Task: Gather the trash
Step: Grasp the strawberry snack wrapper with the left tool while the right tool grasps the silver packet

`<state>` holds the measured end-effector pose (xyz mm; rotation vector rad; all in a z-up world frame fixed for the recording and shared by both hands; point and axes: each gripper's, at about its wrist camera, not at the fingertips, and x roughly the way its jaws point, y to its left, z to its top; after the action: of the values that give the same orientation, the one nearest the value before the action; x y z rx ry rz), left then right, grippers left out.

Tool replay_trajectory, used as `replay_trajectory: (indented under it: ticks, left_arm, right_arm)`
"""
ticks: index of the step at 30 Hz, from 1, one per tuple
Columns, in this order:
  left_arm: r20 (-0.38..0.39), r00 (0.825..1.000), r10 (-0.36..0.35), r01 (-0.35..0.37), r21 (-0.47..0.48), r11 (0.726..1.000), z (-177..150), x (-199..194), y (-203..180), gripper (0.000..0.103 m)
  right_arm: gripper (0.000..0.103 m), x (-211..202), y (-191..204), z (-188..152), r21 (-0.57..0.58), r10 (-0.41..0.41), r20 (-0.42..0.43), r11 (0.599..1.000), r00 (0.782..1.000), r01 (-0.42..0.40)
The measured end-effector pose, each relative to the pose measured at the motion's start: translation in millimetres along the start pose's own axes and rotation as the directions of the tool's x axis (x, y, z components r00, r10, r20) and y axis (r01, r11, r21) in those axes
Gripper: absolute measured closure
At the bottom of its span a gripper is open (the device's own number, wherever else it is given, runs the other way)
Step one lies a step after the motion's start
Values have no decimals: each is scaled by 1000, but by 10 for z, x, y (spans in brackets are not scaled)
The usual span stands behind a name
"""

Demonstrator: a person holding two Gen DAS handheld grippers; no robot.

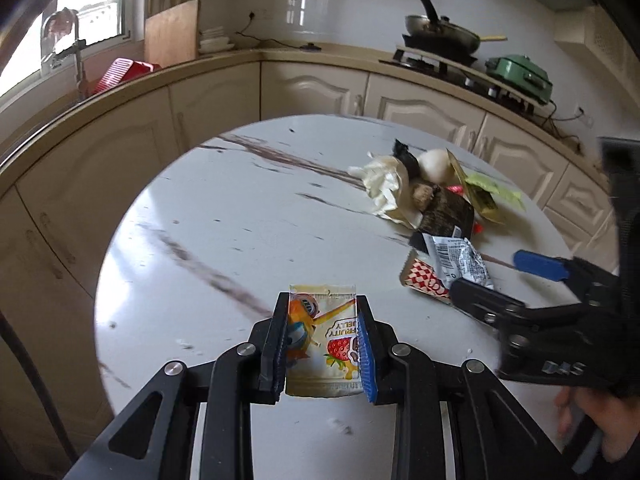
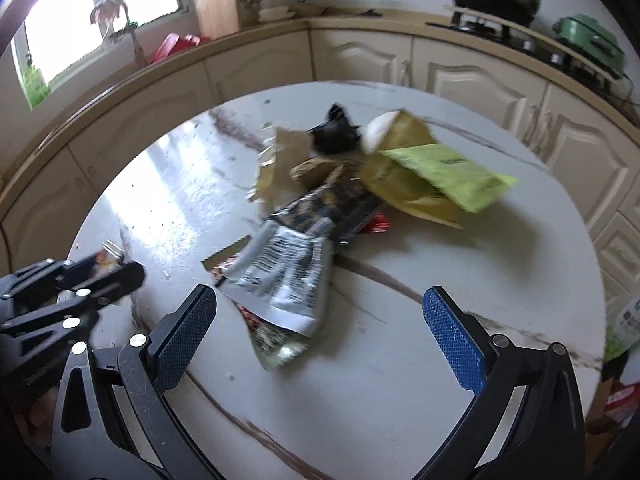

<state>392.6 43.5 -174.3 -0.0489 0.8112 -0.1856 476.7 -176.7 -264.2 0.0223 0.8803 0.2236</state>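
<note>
Gripping jelly sachet [image 1: 324, 344] | left tongs [image 1: 324, 312] | right tongs [image 2: 320, 332] agape

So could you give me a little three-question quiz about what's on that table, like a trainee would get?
1. True or false: the right hand-held gripper stands open.
2. What lies between the left hand-held gripper's pads? A) fruit jelly packet B) egg C) spoon
3. Fill in: the silver barcode wrapper lies at the near end of the trash ____.

Key: 1 true. 2 A, the fruit jelly packet. 3 pile, on the marble table.
</note>
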Motion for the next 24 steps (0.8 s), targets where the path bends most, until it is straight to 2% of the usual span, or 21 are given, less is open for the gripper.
replay_trajectory:
  ticks: [1,4,9,11,13,15,16,20,24]
  left_arm:
    - [4,1000,-1,1,-4,1000,11,-14,17,78]
    - [16,1000,-5,5,-4,1000,-23,-105,89,78]
    - [25,1000,-6,6,-3,1000,-131,-230,79,78]
    - [22,1000,-8,8,-4,1000,-186,-263,55,78]
    - [20,1000,-6,6,-4,1000,-220,-314,13,78]
    - [21,1000,-5,5,-1,1000,-211,-336,12,78]
    - [25,1000,-5,6,-1,1000,-215,-354,3,78]
    - [26,1000,-3,3,5,1000,-206,-403,-37,77]
    - [30,1000,-9,8,25,1000,-192,-500,-143,77]
  right_arm:
    - [1,44,7,15,8,12,-11,1000,1000,-12]
    - [12,104,-22,40,37,38,-16,999,999,-37]
    - [24,141,2,77,9,25,-21,1000,999,-24]
    - [50,138,25,87,-13,3,-17,1000,1000,-3]
    - [54,129,-12,96,-3,22,-16,1000,1000,-22]
    - [67,103,-69,86,12,33,-10,999,999,-33]
    - [84,79,-108,75,15,40,-5,999,999,-40]
    - [85,23,-185,12,13,74,-12,997,997,-74]
    - [86,-156,-218,-67,22,89,32,996,996,-89]
